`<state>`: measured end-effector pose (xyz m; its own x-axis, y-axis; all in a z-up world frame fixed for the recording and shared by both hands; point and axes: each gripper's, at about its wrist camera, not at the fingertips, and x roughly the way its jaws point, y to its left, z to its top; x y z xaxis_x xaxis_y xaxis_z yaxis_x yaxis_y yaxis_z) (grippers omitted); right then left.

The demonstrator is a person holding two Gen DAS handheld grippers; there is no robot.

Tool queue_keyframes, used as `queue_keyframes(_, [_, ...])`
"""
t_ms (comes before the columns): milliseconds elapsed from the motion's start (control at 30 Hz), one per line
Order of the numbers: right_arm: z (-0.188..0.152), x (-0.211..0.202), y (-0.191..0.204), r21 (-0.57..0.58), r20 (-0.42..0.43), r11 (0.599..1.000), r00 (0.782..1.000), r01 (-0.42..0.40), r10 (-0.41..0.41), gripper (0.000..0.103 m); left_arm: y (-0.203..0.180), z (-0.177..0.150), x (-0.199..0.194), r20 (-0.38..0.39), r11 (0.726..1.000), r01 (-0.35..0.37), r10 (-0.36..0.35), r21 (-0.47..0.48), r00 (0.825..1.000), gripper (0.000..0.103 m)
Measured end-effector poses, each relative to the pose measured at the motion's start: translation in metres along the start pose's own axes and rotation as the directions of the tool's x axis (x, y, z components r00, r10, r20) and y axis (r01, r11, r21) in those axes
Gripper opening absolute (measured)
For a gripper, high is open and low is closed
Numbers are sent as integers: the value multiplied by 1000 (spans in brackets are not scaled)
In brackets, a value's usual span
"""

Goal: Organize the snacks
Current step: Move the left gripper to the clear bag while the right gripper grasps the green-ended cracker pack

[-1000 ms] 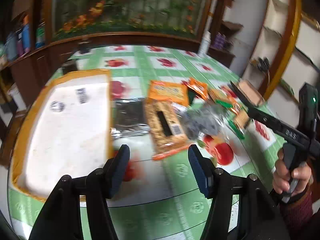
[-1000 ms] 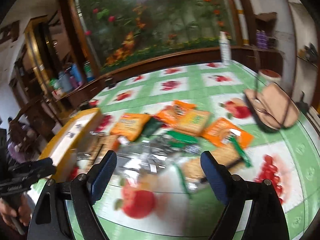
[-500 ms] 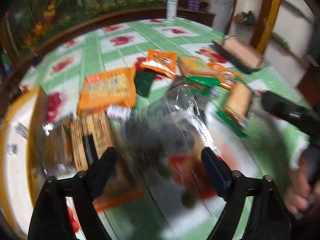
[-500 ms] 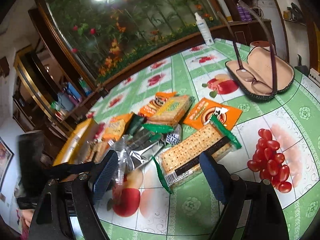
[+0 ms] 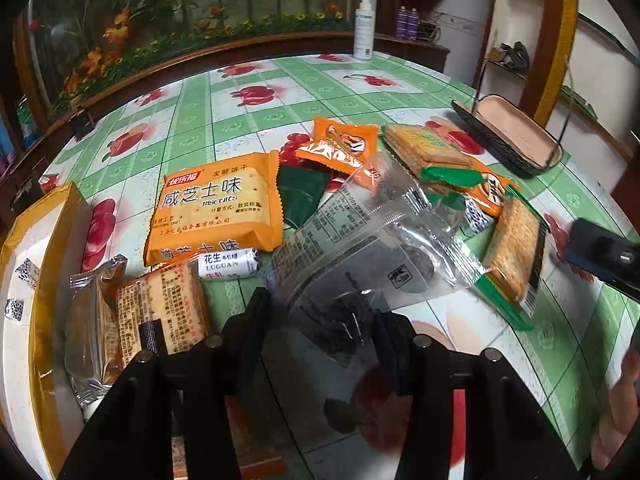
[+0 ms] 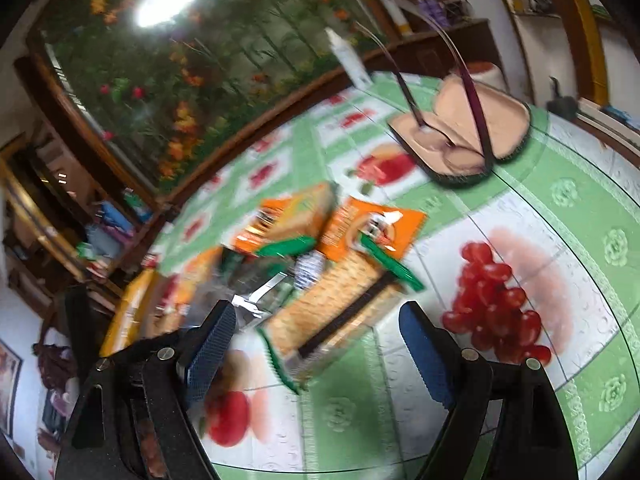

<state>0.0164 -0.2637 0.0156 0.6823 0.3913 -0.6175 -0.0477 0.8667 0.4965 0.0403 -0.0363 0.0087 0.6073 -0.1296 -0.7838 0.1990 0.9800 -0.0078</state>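
Several snack packs lie on the fruit-patterned table. My left gripper [image 5: 324, 320] is shut on a clear plastic bag of dark snacks [image 5: 372, 248]. Beside it lie an orange biscuit pack [image 5: 216, 208], a small white peanut candy [image 5: 228, 265], a cracker pack in foil [image 5: 156, 320] and a green-edged cracker pack [image 5: 514, 256]. My right gripper [image 6: 316, 344] is open, with the green-edged cracker pack [image 6: 336, 312] just ahead between its fingers. Its fingertip also shows at the right edge of the left wrist view [image 5: 600, 250].
A yellow-rimmed white tray [image 5: 48, 240] sits at the left. An open glasses case [image 6: 472, 136] with glasses stands at the far right of the table. A white spray bottle [image 5: 363, 28] stands at the back edge. More orange packs [image 5: 344, 148] lie mid-table.
My left gripper has moved right from the tray onto the snack pile and closed on the clear bag. My right gripper has tilted and moved closer to the green-edged cracker pack.
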Motion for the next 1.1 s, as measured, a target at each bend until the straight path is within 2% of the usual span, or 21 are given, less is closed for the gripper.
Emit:
queue_keyframes(100, [2, 10, 1, 7, -41, 998, 997, 65, -65, 87, 2, 0, -4, 0, 999, 39, -39, -1, 999, 47])
queue_keyframes(233, [14, 31, 9, -31, -108, 988, 982, 150, -153, 87, -3, -2, -10, -17, 996, 85, -84, 18, 996, 47])
queue_keyframes(333, [20, 47, 24, -125, -142, 968, 961, 220, -237, 87, -13, -6, -15, -41, 988, 136, -133, 78, 990, 47])
queue_keyframes(400, [20, 62, 35, -225, -145, 931, 935, 287, -323, 87, -16, -6, -26, -32, 976, 190, -187, 103, 982, 49])
queue_keyframes(433, [19, 64, 37, -248, -136, 918, 927, 311, -350, 87, -14, -5, -31, -19, 974, 199, -198, 109, 980, 54])
queue_keyframes(467, [18, 65, 39, -277, -132, 909, 925, 310, -356, 82, -11, -5, -36, 1, 975, 195, -197, 106, 980, 68])
queue_keyframes(533, [15, 64, 43, -331, -132, 896, 925, 297, -356, 73, 0, -3, -44, 50, 982, 173, -177, 73, 983, 82])
queue_keyframes(633, [11, 60, 46, -372, -146, 892, 933, 255, -328, 66, 20, 2, -43, 59, 982, 188, -188, 0, 980, 83])
queue_keyframes(733, [1, 62, 62, -427, -185, 890, 949, 157, -256, 65, 30, 6, -34, 25, 972, 225, -224, -64, 974, 84])
queue_keyframes(800, [-8, 63, 74, -468, -220, 881, 958, 63, -185, 64, 31, 6, -31, 20, 971, 229, -228, -75, 974, 84])
queue_keyframes(867, [-13, 64, 81, -480, -275, 875, 957, -57, -88, 60, 29, 6, -31, 26, 971, 230, -229, -65, 973, 84])
queue_keyframes(900, [-13, 64, 82, -487, -270, 871, 960, -67, -77, 59, 28, 5, -31, 26, 972, 228, -226, -58, 974, 84])
queue_keyframes(1000, [-6, 65, 76, -517, -165, 853, 969, 74, -184, 56, 23, 3, -22, -9, 979, 201, -201, -35, 979, 86])
queue_keyframes(1067, [1, 66, 66, -455, -185, 889, 971, 51, -150, 56, 22, 1, -18, -32, 979, 203, -204, -30, 978, 87])
queue_keyframes(1100, [1, 66, 64, -446, -184, 894, 973, 45, -141, 56, 21, 0, -17, -37, 979, 202, -203, -27, 978, 87])
